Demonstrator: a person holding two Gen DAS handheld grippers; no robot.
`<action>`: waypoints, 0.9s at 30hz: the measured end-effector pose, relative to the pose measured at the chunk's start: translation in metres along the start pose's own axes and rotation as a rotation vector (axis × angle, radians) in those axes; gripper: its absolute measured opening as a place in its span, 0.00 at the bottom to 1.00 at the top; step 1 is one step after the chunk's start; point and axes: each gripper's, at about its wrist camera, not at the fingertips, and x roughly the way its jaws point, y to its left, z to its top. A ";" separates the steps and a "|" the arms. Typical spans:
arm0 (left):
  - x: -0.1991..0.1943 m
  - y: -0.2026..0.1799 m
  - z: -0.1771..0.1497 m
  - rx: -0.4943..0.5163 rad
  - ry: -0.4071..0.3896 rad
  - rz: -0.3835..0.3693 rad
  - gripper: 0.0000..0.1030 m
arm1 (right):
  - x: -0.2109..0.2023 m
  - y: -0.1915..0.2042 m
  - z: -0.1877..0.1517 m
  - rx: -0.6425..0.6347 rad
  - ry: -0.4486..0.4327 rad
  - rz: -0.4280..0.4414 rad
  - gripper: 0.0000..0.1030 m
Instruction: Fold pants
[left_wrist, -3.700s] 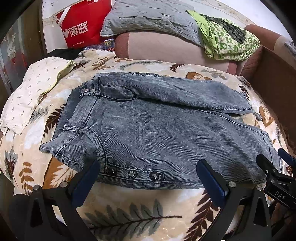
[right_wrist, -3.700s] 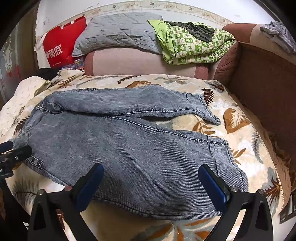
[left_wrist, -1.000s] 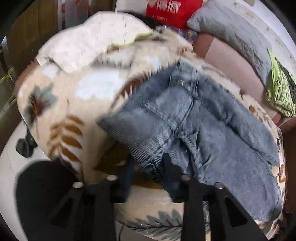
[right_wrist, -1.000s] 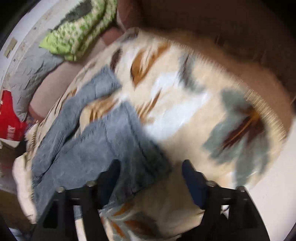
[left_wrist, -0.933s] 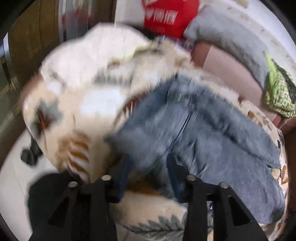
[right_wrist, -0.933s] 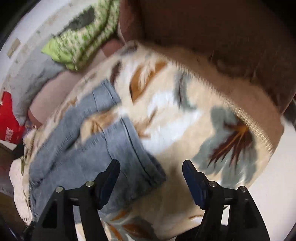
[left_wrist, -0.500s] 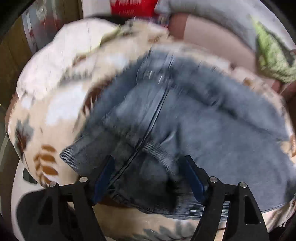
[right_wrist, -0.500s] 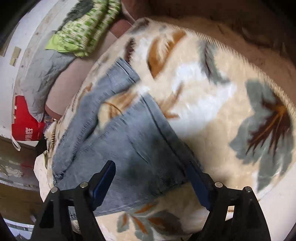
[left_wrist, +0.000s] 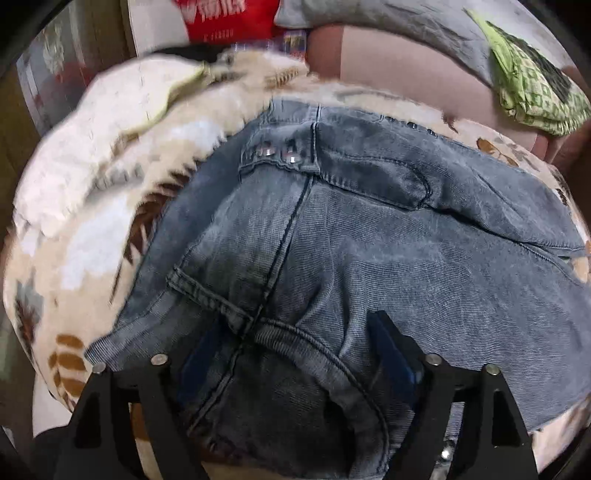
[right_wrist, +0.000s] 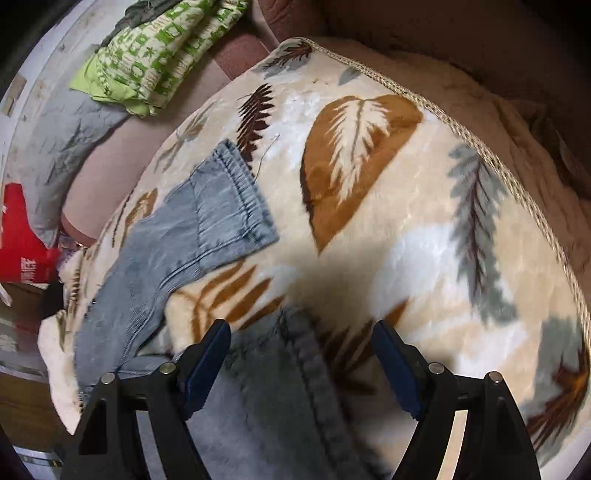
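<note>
Grey-blue jeans (left_wrist: 369, 229) lie spread on a leaf-patterned blanket (left_wrist: 74, 240). In the left wrist view my left gripper (left_wrist: 295, 354) is low over the waist and seat. Its jaws are opening wide, and bunched denim with the centre seam sits between them, not pinched. In the right wrist view the far leg's cuff (right_wrist: 236, 206) lies flat and the near leg's cuff (right_wrist: 306, 387) runs up between the jaws of my right gripper (right_wrist: 301, 363). Those jaws are closing, but the blue pads (right_wrist: 395, 365) stand apart from the cloth.
A green patterned cloth (left_wrist: 532, 85), a grey pillow (left_wrist: 388, 22) and a red bag (left_wrist: 221, 22) sit at the back. A white cloth (left_wrist: 110, 122) lies left of the waist. The brown sofa arm (right_wrist: 480, 44) rises beyond the blanket's corded edge (right_wrist: 461, 129).
My left gripper let go of the waist edge, spread its jaws and moved over the seat. My right gripper swung from the bare blanket onto the near leg's cuff.
</note>
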 end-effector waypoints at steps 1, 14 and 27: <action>-0.001 -0.002 -0.001 0.005 -0.004 0.007 0.82 | 0.006 0.003 0.003 -0.024 0.010 0.000 0.48; 0.001 -0.003 -0.005 0.005 -0.042 -0.001 0.88 | -0.010 0.056 0.003 -0.262 -0.134 -0.119 0.10; -0.026 -0.004 0.002 -0.023 -0.093 -0.046 0.89 | -0.044 0.051 -0.054 -0.241 -0.132 0.094 0.53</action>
